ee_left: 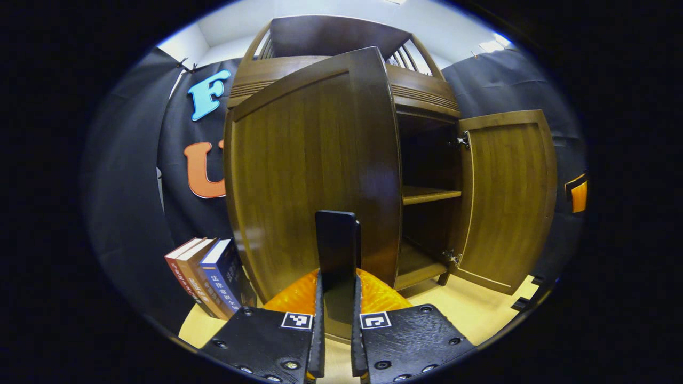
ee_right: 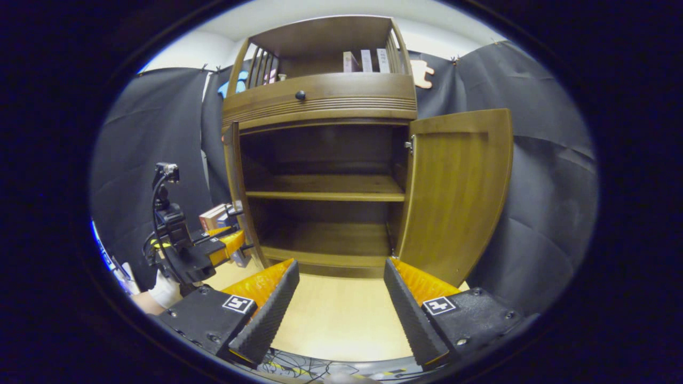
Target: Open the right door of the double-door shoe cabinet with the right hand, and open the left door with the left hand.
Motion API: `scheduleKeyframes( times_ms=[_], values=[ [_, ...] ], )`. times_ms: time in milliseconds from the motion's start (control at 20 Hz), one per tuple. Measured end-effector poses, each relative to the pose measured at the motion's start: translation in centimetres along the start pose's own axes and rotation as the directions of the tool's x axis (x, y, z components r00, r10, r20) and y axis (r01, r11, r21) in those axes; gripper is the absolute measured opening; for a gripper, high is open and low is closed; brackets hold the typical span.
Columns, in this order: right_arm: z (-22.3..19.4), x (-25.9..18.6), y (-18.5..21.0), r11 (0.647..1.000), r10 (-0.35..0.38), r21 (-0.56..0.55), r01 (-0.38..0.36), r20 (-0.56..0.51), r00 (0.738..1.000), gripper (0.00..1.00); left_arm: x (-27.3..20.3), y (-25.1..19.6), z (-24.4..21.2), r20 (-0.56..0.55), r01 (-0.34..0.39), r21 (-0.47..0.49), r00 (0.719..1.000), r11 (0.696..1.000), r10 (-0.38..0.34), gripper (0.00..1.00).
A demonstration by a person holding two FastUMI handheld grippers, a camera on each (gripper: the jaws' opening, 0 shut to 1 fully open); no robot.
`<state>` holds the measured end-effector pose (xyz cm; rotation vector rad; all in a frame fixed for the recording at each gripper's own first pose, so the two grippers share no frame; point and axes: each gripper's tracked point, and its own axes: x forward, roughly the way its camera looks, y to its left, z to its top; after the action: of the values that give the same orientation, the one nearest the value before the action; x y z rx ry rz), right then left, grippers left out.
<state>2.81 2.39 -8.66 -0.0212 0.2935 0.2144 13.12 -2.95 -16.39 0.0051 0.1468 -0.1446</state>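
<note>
the shoe cabinet [ee_right: 325, 96] is standing against the black cloth wall [ee_right: 539, 202] on a pale wooden floor [ee_right: 336, 314], with both doors swung out. in the left gripper view the left gripper [ee_left: 337, 320] is clamping the dark handle [ee_left: 336, 240] of the left door [ee_left: 309, 176], both fingers pressing on it with the jaws nearly together, and the door is filling the near field at an angle to the cabinet front. the right door [ee_left: 507, 197] is hanging open beyond it, its hinges showing. a row of books [ee_left: 211, 277] is leaning on the floor just beside the cabinet's left side. in the right gripper view the right gripper [ee_right: 341, 304] is hovering in front of the open cabinet with its jaws wide and nothing between them; the middle shelf [ee_right: 325, 189] is lying bare. the left gripper is showing at the far left of that view, held by a hand [ee_right: 163, 290] in a white glove, at the edge of the left door.
</note>
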Motion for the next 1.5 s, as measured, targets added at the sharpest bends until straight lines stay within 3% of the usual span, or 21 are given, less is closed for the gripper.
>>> scheduleKeyframes(
  times_ms=[50,250,300,450,500,550,700,800,1250,1350,1500],
  values=[
    [-0.1,0.0,0.5,1.0,0.012,-0.002,-0.012,-0.002,1.0,1.0,-0.6,0.5,-0.1,-0.003,-0.008,0.0,1.0,1.0,0.008,0.18],
    [-0.4,0.2,2.4,0.998,0.059,-0.002,-0.059,-0.006,0.998,1.0,-3.3,3.0,-0.6,-0.011,-0.051,0.008,0.999,0.999,0.051,0.18],
    [-0.4,0.3,3.0,0.997,0.071,-0.004,-0.071,-0.007,0.997,0.96,-3.9,3.7,-0.7,-0.012,-0.062,0.012,0.998,0.998,0.062,0.18],
    [-0.6,0.3,4.8,0.994,0.106,-0.019,-0.107,-0.01,0.994,1.0,-5.5,6.1,-1.1,-0.013,-0.095,-0.003,0.995,0.995,0.095,0.18],
    [-0.6,0.2,5.2,0.993,0.117,-0.025,-0.117,-0.011,0.993,1.0,-5.9,6.7,-1.0,-0.008,-0.102,-0.02,0.995,0.995,0.102,0.08],
    [-0.7,0.2,5.5,0.992,0.124,-0.032,-0.124,-0.012,0.992,1.0,-6.2,7.4,-1.2,-0.01,-0.108,-0.028,0.994,0.994,0.108,0.17],
    [-0.8,0.2,6.4,0.989,0.139,-0.039,-0.14,-0.018,0.99,1.0,-7.1,10.3,-1.4,-0.001,-0.156,-0.058,0.988,0.986,0.156,0.01],
    [-1.0,0.2,6.8,0.989,0.145,-0.04,-0.146,-0.022,0.989,1.0,-7.7,12.0,-1.7,-0.003,-0.171,-0.063,0.985,0.983,0.172,0.0],
    [-1.1,0.1,7.5,0.986,0.156,-0.044,-0.158,-0.033,0.987,1.0,-8.2,14.5,-1.9,0.009,-0.088,-0.022,0.996,0.996,0.089,0.0],
    [-1.1,0.1,7.7,0.986,0.16,-0.05,-0.161,-0.034,0.987,1.0,-8.4,16.0,-2.1,-0.002,-0.104,-0.001,0.995,0.995,0.104,0.0],
    [-1.1,0.1,8.0,0.984,0.166,-0.053,-0.167,-0.036,0.986,1.0,-8.2,16.9,-2.3,-0.001,-0.073,-0.054,0.997,0.996,0.073,0.0]
  ],
)
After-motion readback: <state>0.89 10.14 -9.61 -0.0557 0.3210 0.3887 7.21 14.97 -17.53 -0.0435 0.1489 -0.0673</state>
